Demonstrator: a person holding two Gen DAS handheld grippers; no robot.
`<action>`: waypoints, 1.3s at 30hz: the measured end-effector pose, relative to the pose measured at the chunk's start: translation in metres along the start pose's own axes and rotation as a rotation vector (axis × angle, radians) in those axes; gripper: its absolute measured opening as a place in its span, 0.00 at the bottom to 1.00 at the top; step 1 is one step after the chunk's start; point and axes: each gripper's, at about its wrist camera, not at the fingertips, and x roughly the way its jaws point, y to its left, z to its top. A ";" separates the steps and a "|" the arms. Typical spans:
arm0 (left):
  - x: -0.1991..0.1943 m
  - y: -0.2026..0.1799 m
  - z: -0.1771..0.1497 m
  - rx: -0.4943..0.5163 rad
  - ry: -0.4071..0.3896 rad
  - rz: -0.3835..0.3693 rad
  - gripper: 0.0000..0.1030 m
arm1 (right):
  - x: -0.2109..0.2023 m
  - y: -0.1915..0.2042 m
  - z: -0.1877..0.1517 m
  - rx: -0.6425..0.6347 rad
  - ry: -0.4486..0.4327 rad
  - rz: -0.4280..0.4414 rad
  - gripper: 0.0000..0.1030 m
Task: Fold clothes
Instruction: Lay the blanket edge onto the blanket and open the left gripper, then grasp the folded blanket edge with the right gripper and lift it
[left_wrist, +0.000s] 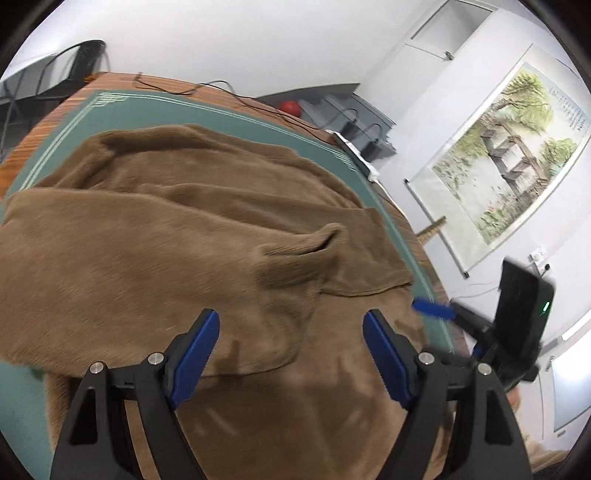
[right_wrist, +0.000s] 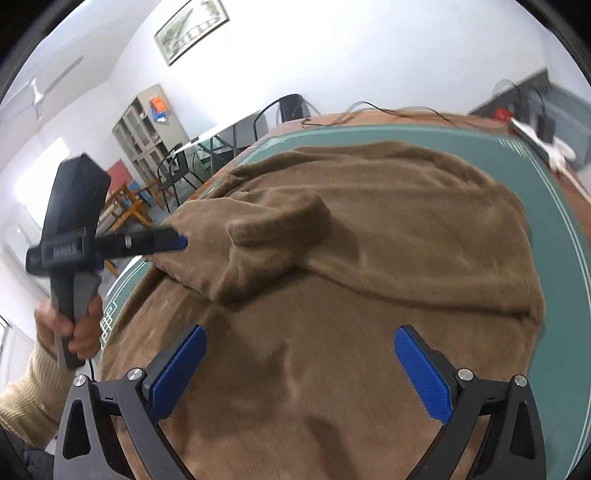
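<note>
Above brown garment (left_wrist: 192, 236) on green mat (left_wrist: 229, 118), both tongs wide apart, empty, cable (left_wrist: 221, 90) behind.

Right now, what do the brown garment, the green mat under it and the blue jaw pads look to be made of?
Brown garment: soft fleece or plush, matte, with a short brushed nap. Green mat: smooth and flat, maybe felt or rubber, with printed pale border lines. Blue pads: ridged rubber or plastic, judging by the serrated edges, on black hard frames.

Brown garment (left_wrist: 177, 236); teal mat (left_wrist: 229, 122), white line border; blue gripper pads (right_wrist: 177, 369)
</note>
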 end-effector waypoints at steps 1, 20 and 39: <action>-0.003 0.006 -0.004 -0.007 -0.008 0.011 0.81 | 0.005 0.007 0.009 -0.019 -0.003 -0.013 1.00; 0.000 0.066 -0.049 -0.131 -0.012 0.044 0.81 | 0.096 0.031 0.042 -0.258 0.168 -0.350 1.00; -0.022 0.078 -0.064 -0.160 -0.032 0.050 0.81 | 0.062 -0.046 0.046 0.177 0.127 0.052 0.82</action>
